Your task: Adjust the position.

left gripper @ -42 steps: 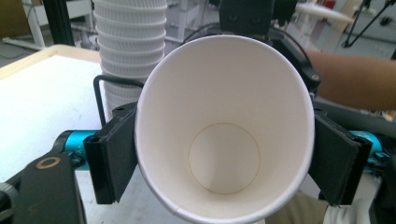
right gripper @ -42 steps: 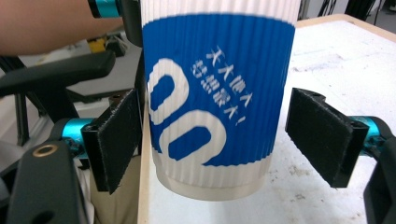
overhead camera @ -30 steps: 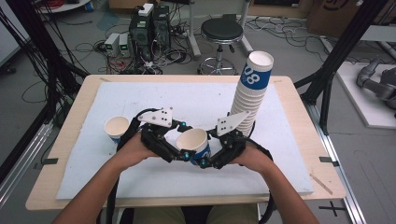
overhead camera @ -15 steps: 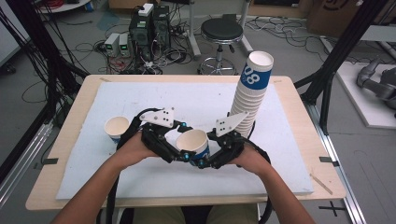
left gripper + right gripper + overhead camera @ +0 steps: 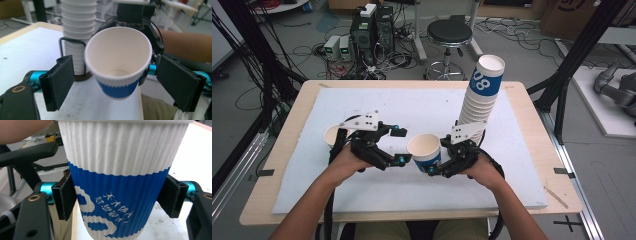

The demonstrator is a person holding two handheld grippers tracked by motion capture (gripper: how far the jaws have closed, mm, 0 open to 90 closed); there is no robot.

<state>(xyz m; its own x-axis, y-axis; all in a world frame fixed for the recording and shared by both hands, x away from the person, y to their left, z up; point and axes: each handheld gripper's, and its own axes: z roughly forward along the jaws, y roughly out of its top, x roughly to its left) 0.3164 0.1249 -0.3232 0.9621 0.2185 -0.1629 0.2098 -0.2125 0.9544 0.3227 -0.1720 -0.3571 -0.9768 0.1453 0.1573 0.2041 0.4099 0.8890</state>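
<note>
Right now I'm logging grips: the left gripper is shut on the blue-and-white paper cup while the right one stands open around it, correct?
Not quite, the sides are swapped. The right gripper is shut on the paper cup, as the right gripper view shows; the left gripper stands open around it, its jaws clear of the cup in the left gripper view.

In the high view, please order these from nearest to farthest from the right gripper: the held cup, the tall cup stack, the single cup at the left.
1. Held cup, between the right gripper jaws.
2. Tall cup stack, just behind it.
3. Single cup, far left, beyond the left gripper.
</note>
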